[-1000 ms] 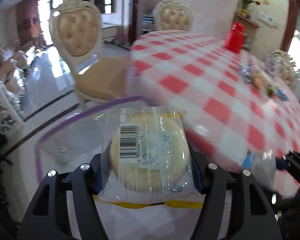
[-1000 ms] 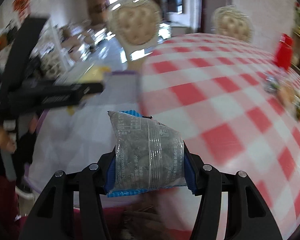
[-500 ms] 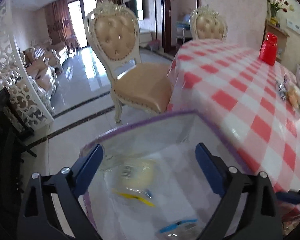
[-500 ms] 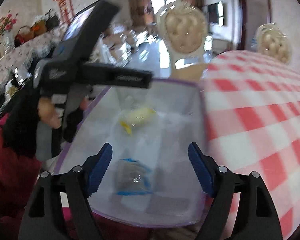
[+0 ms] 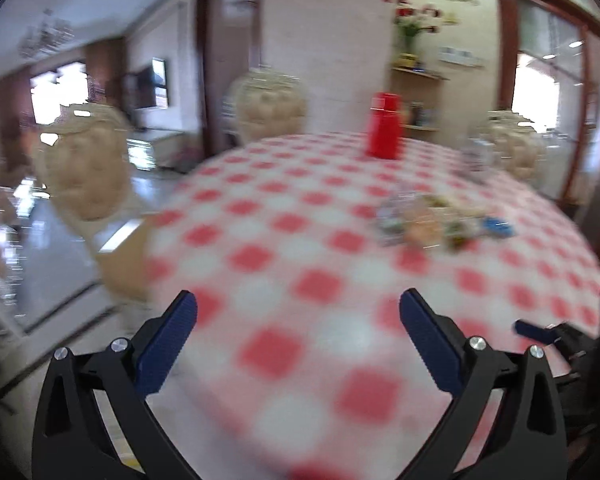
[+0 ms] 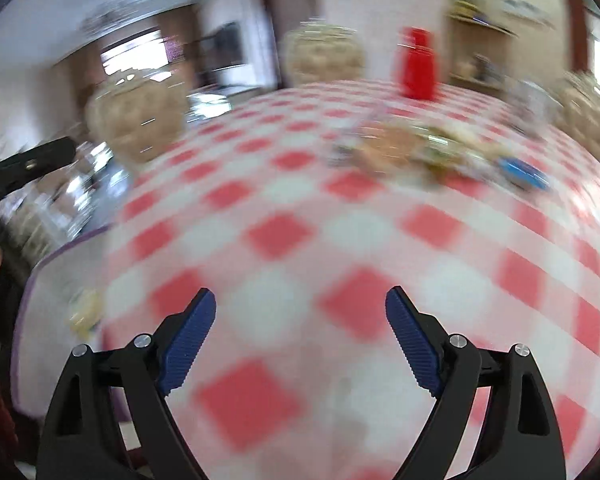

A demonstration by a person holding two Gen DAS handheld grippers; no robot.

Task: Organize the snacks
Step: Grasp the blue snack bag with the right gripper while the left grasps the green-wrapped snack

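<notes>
Nearest in both wrist views are the tongs themselves. The left gripper (image 5: pixel 298 312), black arms with ribbed blue pads, has its jaws spreading apart and nothing between them; only blurred cloth shows in the gap. The right gripper (image 6: pixel 300 306) is likewise opening and empty.

Under both lies the round table in a red-and-white checked cloth (image 5: pixel 320 264), its rounded near-left edge falling away to a glossy tiled floor (image 5: pixel 48 256). In the right wrist view a clear plastic storage bin with a purple rim (image 6: pixel 34 280) sits just off that near-left edge, with a pale yellow wrapped snack (image 6: pixel 85 312) lying inside it. The broad middle of the table is bare cloth.

Farther across, toward the far right, a loose pile of wrapped snacks (image 5: pixel 440 220) lies on the cloth, a blue packet at its right end. Motion blur leaves no label or print readable anywhere.

Beyond the pile stands a red plastic jug (image 5: pixel 384 126) near the far edge. Cream tufted chairs (image 5: pixel 84 160) ring the table's left and back.
</notes>
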